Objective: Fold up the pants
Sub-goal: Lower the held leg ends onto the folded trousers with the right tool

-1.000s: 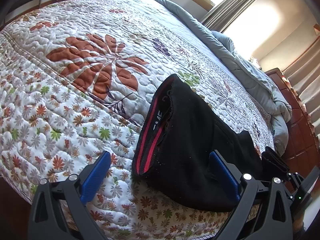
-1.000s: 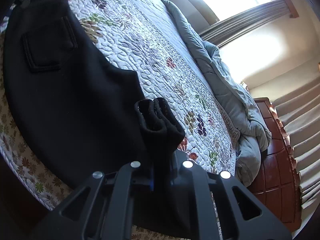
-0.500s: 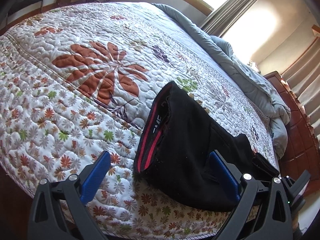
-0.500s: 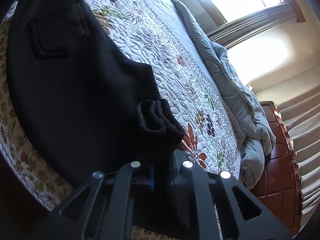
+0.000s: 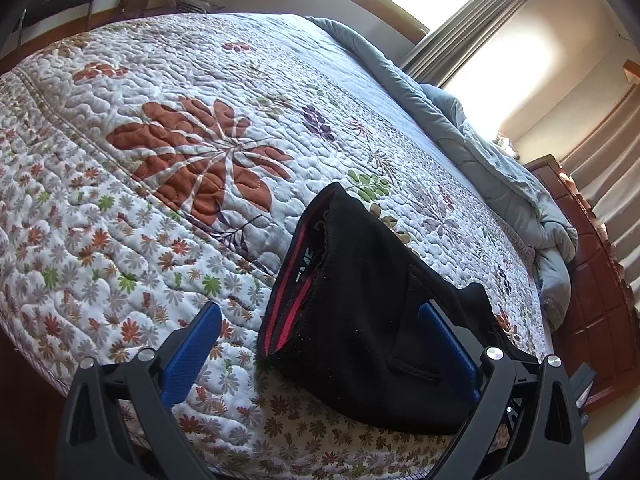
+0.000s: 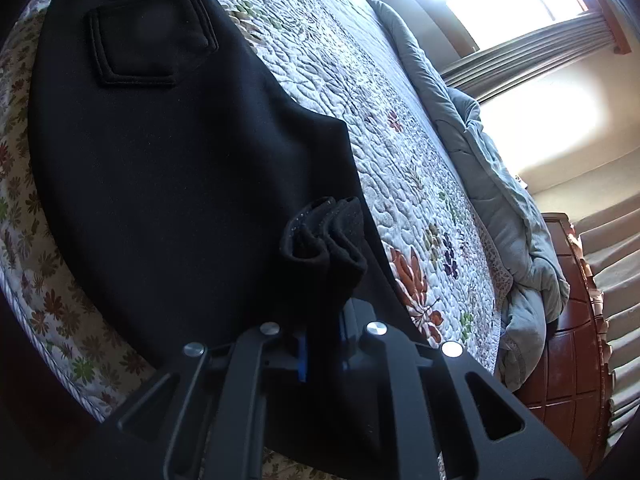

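Left gripper (image 5: 320, 344): my blue-padded fingers (image 5: 192, 344) are spread wide, released, nothing between the pads; they hover low at the bottom of the frame, straddling the waist end of the black fabric pants (image 5: 360, 320). I can't tell if the right-hand pad touches cloth.

Pants lie on the white quilted bedspread with orange and purple flower print (image 5: 180, 120), near the bed's front edge, lower centre to lower right of the left view. The waistband with red stripes (image 5: 292, 280) faces the camera, propped up and gaping a bit.

Right gripper (image 6: 322, 344): fingers clenched on a bunched fold of the same pants (image 6: 160, 160); a wad of cloth sticks up above the pads at frame centre. Only a sliver of blue pad shows. The back pocket (image 6: 148, 48) sits upper left; the rest of the fabric lies flat across the left half of the frame.

A rumpled grey-blue duvet (image 6: 500, 200) is piled along the far side of the bed, right of frame. A red-brown wooden dresser (image 6: 572, 312) stands at the right edge, with a bright window and grey curtain (image 5: 472, 20) at the top.
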